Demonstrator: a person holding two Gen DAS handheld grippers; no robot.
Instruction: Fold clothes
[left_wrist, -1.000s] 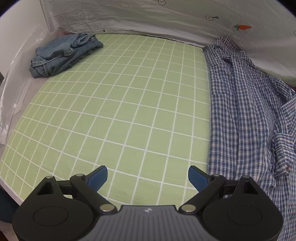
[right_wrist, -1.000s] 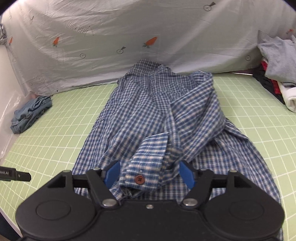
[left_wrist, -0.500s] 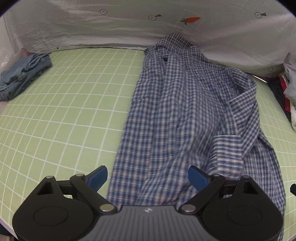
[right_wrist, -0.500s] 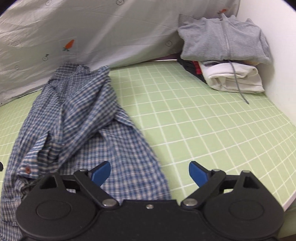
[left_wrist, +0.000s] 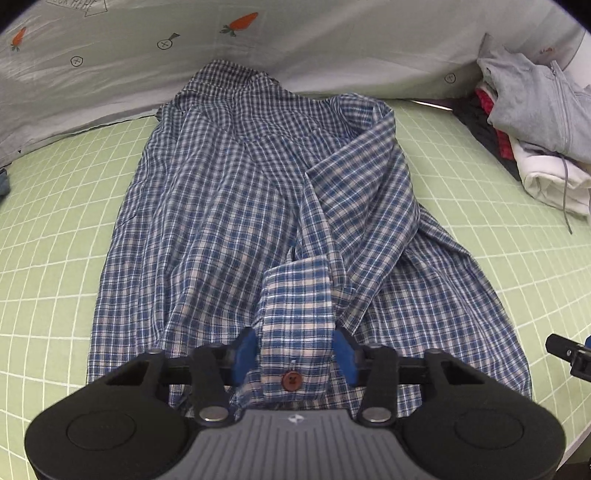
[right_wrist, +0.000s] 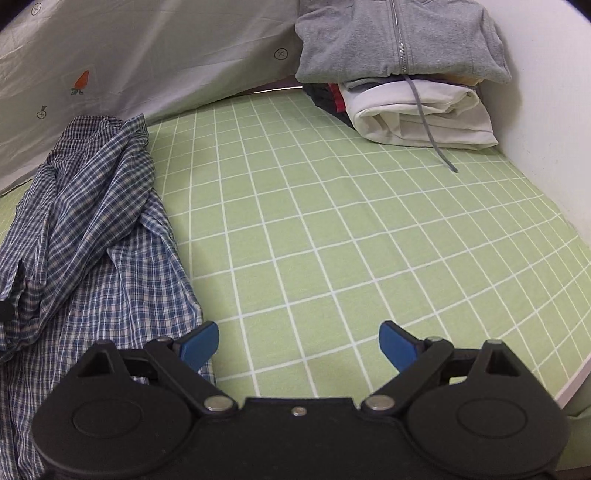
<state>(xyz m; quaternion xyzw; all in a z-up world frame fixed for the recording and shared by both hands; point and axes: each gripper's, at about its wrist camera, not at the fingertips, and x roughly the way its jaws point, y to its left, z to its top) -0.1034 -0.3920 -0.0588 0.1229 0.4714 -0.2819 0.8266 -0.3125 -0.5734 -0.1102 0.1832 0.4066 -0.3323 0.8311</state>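
A blue-and-white plaid shirt (left_wrist: 229, 206) lies lengthwise on the green grid sheet (left_wrist: 48, 236), one sleeve folded down over its front. That sleeve's cuff (left_wrist: 295, 317), with a brown button (left_wrist: 291, 380), lies flat between the blue fingers of my left gripper (left_wrist: 295, 350). Its jaws are narrowed and flank the cuff's edges without pinching it. In the right wrist view the shirt (right_wrist: 85, 236) is at the left. My right gripper (right_wrist: 299, 343) is wide open over the bare sheet (right_wrist: 332, 229), its left finger above the shirt's hem.
A folded stack with a grey zip hoodie (right_wrist: 399, 37) on top and a white garment (right_wrist: 417, 110) beneath sits at the far right against a white wall (right_wrist: 546, 140). A grey carrot-print cloth (left_wrist: 295, 40) rises behind. The sheet's edge (right_wrist: 576, 384) drops off at the near right.
My left gripper swung right from the bare sheet onto the shirt cuff and narrowed its fingers. My right gripper left the cuff, moved right over the sheet and opened wide.
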